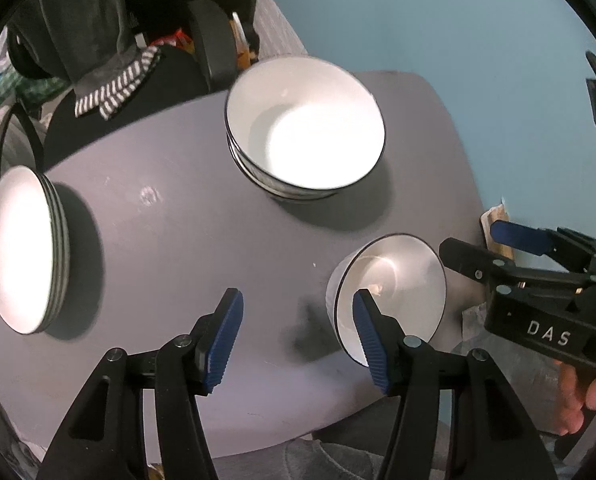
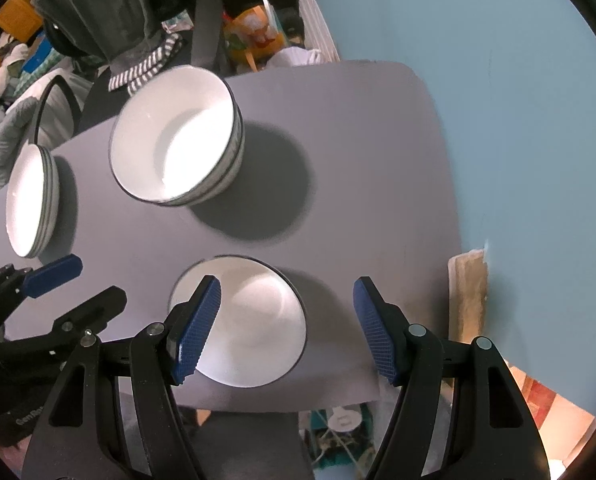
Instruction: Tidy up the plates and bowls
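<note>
A stack of white bowls with dark rims [image 1: 305, 128] [image 2: 178, 136] stands at the middle back of the grey table [image 1: 178, 240] [image 2: 357, 140]. A stack of white plates [image 1: 22, 248] [image 2: 30, 204] sits at the left. A single small white bowl [image 1: 397, 284] [image 2: 254, 316] stands near the front edge. My left gripper [image 1: 298, 336] is open and empty, just left of the small bowl; it also shows in the right wrist view [image 2: 78, 280]. My right gripper [image 2: 286, 328] is open and hovers over the small bowl; it also shows in the left wrist view [image 1: 469, 240].
A black chair with striped cloth [image 1: 114, 88] [image 2: 146, 68] stands behind the table. A blue wall [image 1: 457, 20] [image 2: 497, 80] is at the right. A wooden board [image 2: 467, 296] leans by the table's right edge. Clutter lies at the back left.
</note>
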